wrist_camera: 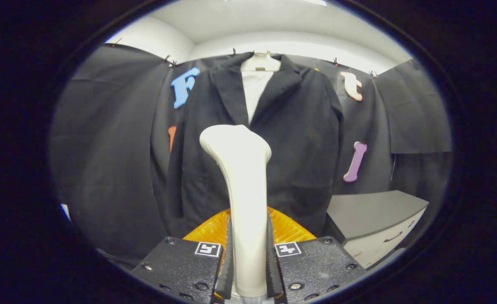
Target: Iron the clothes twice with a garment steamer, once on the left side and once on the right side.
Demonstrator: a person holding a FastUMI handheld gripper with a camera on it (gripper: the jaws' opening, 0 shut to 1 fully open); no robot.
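We had the tool (248, 261) clamped on the handle of the garment steamer (242, 177), a finger pressing on either side of its pale stem, and the head stood upright just ahead of the fingers. Behind the stem sat an orange, ribbed part (286, 228), which we took to belong to the steamer's body. Beyond it the dark jacket (299, 139) hung on a hanger (260, 63) over a white shirt (255, 90), squarely in front of us and, by our reckoning, apart from the steamer head. A grey cabinet (375, 219) stood to the right of the jacket's hem.

We judged that neither pass had begun. The smooth, tapering handle could slip or twist between the fingers when the head dragged on the cloth. A swing toward the right side low down could knock the cabinet, and the loosely hung jacket could sway away under pressure.
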